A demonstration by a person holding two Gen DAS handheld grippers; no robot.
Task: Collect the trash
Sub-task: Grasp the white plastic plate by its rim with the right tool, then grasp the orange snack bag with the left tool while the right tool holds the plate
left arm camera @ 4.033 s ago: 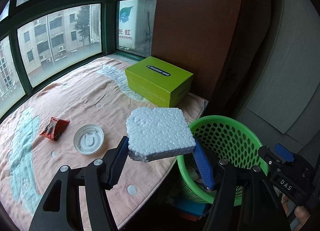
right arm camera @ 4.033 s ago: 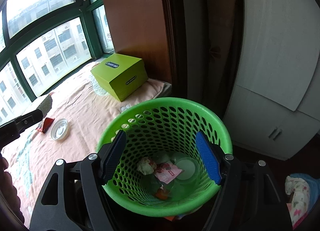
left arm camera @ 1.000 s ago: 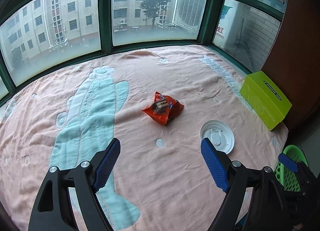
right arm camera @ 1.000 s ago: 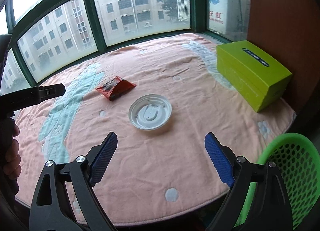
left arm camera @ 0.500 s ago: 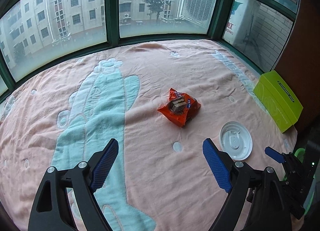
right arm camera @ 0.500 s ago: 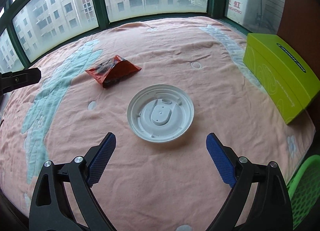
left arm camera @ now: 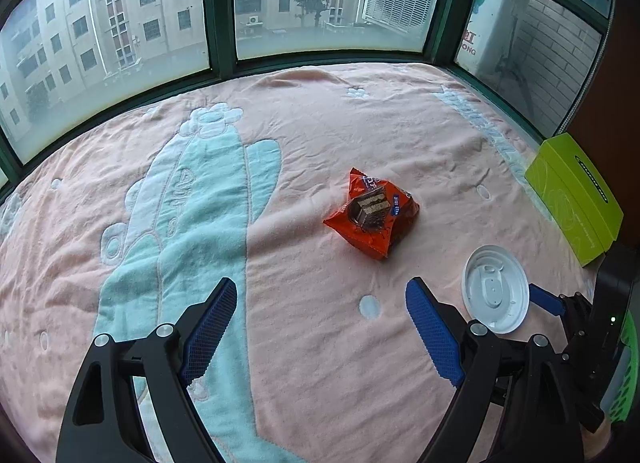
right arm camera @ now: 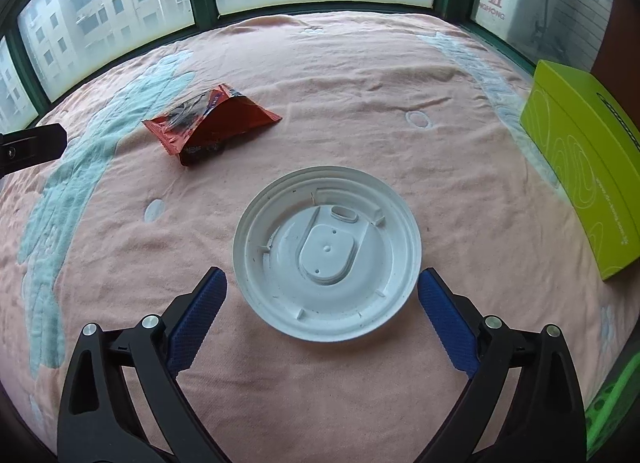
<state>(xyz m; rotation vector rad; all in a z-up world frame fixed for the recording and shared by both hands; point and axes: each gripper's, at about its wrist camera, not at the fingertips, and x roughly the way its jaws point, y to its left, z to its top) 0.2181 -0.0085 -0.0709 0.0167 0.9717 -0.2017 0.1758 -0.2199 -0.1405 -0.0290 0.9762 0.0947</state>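
Note:
A round white plastic lid (right arm camera: pixel 328 255) lies on the pink blanket (right arm camera: pixel 360 75), just ahead of my right gripper (right arm camera: pixel 322 277). Its near edge sits between the blue fingertips. The right jaws are opening and the pads do not touch the lid. An orange snack wrapper (left arm camera: pixel 372 215) lies farther out, ahead and slightly right of my left gripper (left arm camera: pixel 320 287), which is open with only blanket between its fingers. The lid (left arm camera: pixel 494 295) and a blue fingertip of the right gripper (left arm camera: pixel 544 299) show at the left wrist view's right side. In the right wrist view the wrapper (right arm camera: pixel 208 123) lies beyond the lid to the left.
A lime-green box (right arm camera: pixel 580 167) stands at the blanket's right edge. The green mesh basket's rim (right arm camera: pixel 612 403) peeks in at the lower right, off the platform. Windows close off the far side. Part of the left gripper's black frame (right arm camera: pixel 32 147) shows at the left.
Both grippers have come down and forward toward the blanket. The lid now fills the space before the right fingertips, whose jaws have widened. The wrapper looks nearer to the left gripper.

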